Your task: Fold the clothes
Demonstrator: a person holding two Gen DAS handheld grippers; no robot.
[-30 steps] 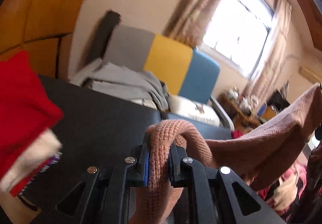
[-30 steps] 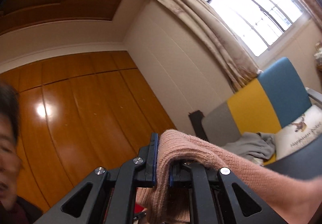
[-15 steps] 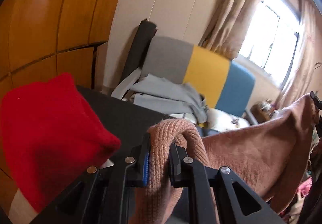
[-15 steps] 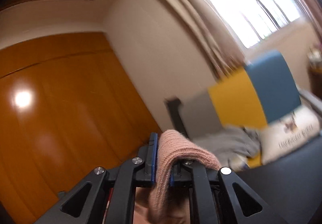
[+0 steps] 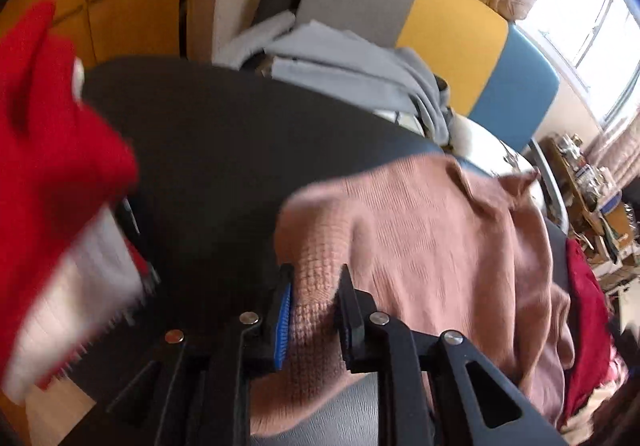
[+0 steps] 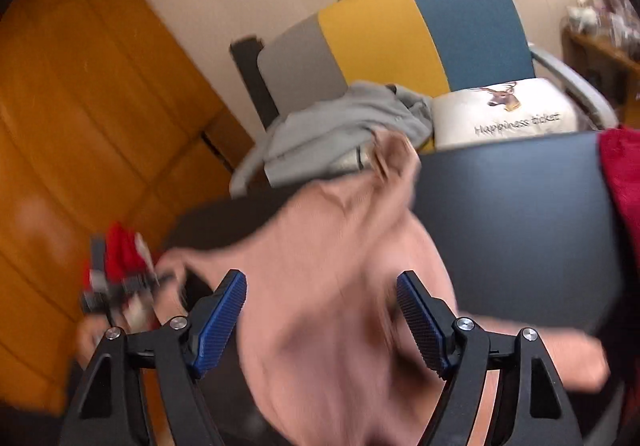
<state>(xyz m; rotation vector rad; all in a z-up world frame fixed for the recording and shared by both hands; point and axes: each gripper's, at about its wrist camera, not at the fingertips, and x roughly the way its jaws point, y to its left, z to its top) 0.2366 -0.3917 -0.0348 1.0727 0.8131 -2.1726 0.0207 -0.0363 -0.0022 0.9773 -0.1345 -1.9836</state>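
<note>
A pink knitted sweater lies spread over the dark table. My left gripper is shut on a bunched edge of it at the near side. In the right wrist view the sweater lies blurred under my right gripper, whose jaws stand wide apart with the cloth loose between them. The left gripper shows small and blurred in the right wrist view.
A red garment on a pile sits at the table's left. A dark red cloth lies at its right. Behind stands a grey, yellow and blue chair with grey clothes and a white cushion.
Both grippers dropped from held up in the air down toward the table, laying the sweater onto it. The right gripper opened and let go of the sweater; the left stays shut on it.
</note>
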